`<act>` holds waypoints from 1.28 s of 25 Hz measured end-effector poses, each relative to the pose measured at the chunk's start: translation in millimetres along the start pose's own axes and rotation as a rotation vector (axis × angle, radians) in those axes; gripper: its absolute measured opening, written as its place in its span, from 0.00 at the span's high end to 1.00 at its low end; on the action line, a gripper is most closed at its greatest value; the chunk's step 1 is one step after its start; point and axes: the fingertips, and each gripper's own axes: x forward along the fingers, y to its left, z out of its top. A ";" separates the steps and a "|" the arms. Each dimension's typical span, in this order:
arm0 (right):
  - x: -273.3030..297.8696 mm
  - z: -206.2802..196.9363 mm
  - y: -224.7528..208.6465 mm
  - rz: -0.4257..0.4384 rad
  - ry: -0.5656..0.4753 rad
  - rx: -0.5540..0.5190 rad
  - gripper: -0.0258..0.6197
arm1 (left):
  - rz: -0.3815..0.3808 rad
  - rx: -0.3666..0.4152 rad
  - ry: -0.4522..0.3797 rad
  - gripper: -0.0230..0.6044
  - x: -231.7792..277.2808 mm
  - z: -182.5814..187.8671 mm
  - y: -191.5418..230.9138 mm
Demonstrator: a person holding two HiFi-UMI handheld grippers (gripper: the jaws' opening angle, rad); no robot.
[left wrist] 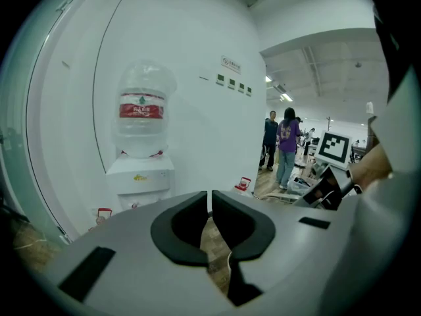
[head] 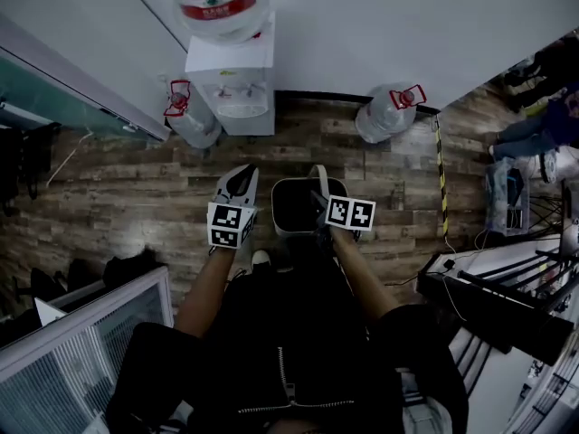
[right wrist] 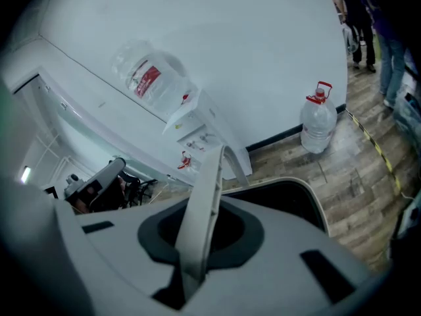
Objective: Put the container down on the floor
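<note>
Your right tool (right wrist: pixel 197 239) is clamped on the thin hoop handle (right wrist: pixel 209 176) of the container (head: pixel 294 204), which hangs just in front of the water dispenser (head: pixel 231 75). Your left tool (left wrist: pixel 209 219) has its jaws together on nothing. The container looks like stiff plastic and is probably light, so expect it to swing on that narrow, smooth handle. Grip at the handle's top and lower it level onto the floor (head: pixel 136 183).

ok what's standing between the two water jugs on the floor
The water dispenser, a big bottle on top, stands between them; the head view shows it.
</note>
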 end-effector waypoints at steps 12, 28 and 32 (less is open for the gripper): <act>2.4 88.9 -56.9 0.016 0.025 -0.041 0.91 | 0.051 0.014 0.046 0.91 77.1 36.2 -14.5; -2.6 144.2 -109.8 -0.032 -0.030 0.023 0.91 | 0.010 0.036 0.065 0.91 131.7 53.2 -19.7; 6.1 156.0 -114.2 -0.051 -0.029 0.031 0.91 | -0.015 0.024 0.054 0.91 154.2 57.8 -13.5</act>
